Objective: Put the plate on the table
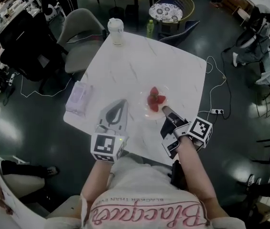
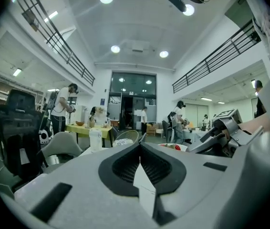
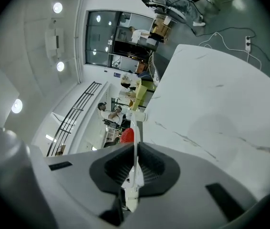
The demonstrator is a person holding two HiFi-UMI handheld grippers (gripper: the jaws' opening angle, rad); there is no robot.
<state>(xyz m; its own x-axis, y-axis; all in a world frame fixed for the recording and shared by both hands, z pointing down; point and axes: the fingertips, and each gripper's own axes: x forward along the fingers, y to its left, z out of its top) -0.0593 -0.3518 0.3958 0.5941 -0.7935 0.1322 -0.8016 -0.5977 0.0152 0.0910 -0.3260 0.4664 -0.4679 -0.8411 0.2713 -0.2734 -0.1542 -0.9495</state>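
White marble table (image 1: 173,66), plate (image 1: 145,109) of strawberries (image 1: 156,98) at its near middle, my right gripper (image 1: 166,110) clamped shut on the rim, left gripper (image 1: 119,106) closed on nothing; any tilt and the berries probably roll off.

The right hand-held gripper (image 3: 135,149) pinches the plate (image 3: 135,130) edge-on; a red strawberry (image 3: 127,136) lies beyond, with the white marbled tabletop (image 3: 211,109) alongside.

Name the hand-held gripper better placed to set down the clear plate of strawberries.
Right: the right hand-held gripper grips the rim of the clear plate; the left hand-held gripper is shut and empty.
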